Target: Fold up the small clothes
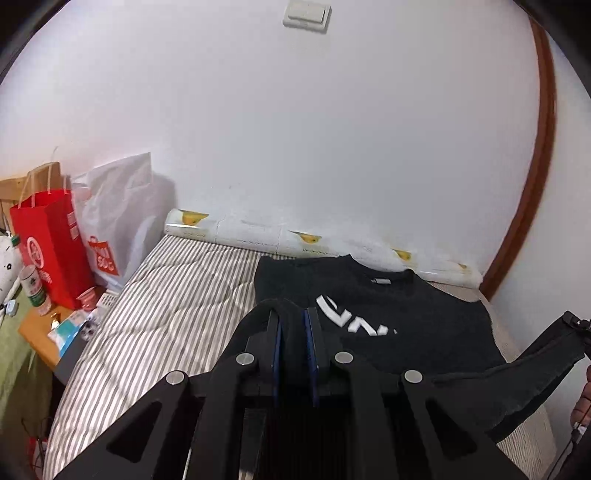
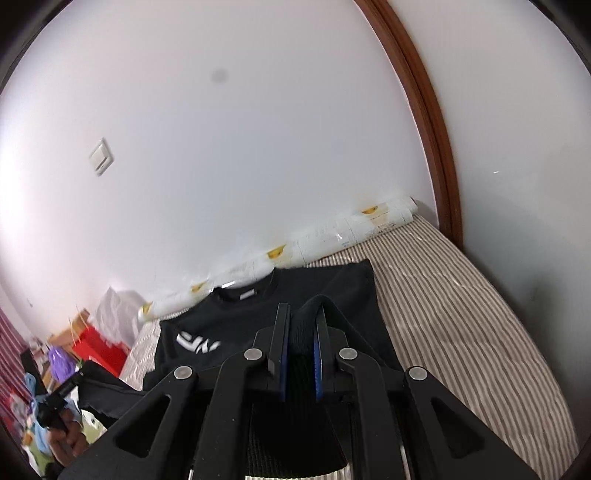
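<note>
Your left gripper (image 1: 293,325) & right gripper (image 2: 301,325): matte black linkage arms, round silver pivot screws, blue-edged finger pads (image 2: 318,363). Bare skin of your hand (image 1: 581,404) at frame's lower right.

Bright, soft daylight perhaps from left; edges warped, blurred.

One black shirt (image 1: 388,314) lies on one striped mattress (image 1: 177,295). Two grippers, left (image 1: 294,314) and right (image 2: 303,314), each pinch its fabric. Two bags stand nearby: one red bag (image 1: 51,247), one white bag (image 1: 118,221). One wall switch (image 1: 306,14) shows.
</note>
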Demonstrator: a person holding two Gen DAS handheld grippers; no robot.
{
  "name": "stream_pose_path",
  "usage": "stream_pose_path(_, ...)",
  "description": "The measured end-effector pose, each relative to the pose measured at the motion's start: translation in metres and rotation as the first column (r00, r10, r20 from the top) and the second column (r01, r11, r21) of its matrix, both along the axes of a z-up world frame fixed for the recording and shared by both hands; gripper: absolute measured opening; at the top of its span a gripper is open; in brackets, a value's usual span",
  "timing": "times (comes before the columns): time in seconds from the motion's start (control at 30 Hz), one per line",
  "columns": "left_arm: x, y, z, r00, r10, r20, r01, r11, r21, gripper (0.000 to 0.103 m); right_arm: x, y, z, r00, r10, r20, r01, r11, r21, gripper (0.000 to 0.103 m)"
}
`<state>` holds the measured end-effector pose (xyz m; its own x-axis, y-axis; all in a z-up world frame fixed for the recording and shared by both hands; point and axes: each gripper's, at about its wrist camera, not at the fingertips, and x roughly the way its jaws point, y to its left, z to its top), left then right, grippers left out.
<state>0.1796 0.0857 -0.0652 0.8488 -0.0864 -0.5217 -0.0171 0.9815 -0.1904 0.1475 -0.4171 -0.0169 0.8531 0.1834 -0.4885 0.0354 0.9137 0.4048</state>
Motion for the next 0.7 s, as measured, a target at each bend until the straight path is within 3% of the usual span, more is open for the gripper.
stream_pose_path(0.3, 0.082, -0.007, -0.032, 0.996, 0.022, -0.084, -0.024, 1.000, -0.016, 0.012, 0.081, -0.010, -0.032, 1.000, 0.000, -0.026, 0.001, 1.000, 0.023, 0.010)
stream_pose_path(0.7, 0.140, -0.011, -0.075, 0.976, 0.024, -0.218, -0.025, 1.000, -0.003, 0.017, 0.152, -0.005, -0.102, 0.991, -0.012, -0.135, 0.010, 1.000, -0.016, 0.011)
